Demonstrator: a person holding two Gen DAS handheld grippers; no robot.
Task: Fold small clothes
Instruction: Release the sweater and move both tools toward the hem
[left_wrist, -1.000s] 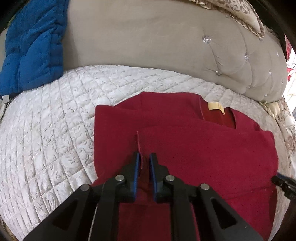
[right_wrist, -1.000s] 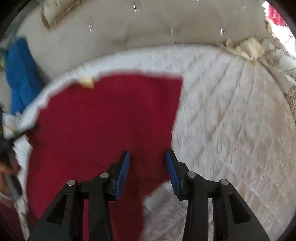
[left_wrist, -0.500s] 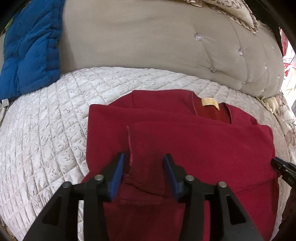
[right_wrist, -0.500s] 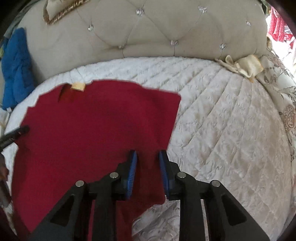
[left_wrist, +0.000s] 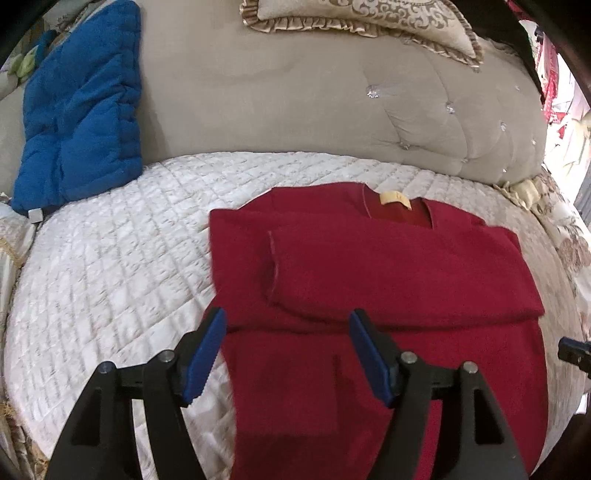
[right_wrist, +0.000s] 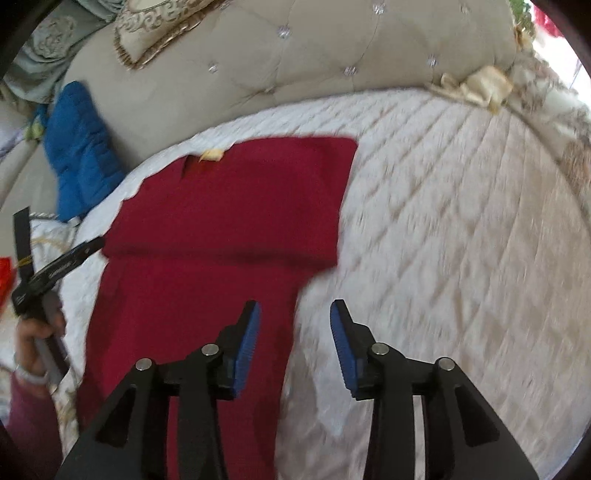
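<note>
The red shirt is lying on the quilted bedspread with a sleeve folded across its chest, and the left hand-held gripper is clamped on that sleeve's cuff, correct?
Not quite. The left hand-held gripper is not clamped: its jaws have just been opening and stand apart above the red shirt, gripping nothing, as the left wrist view shows. The sleeve does lie folded across the chest on the quilted bedspread.
</note>
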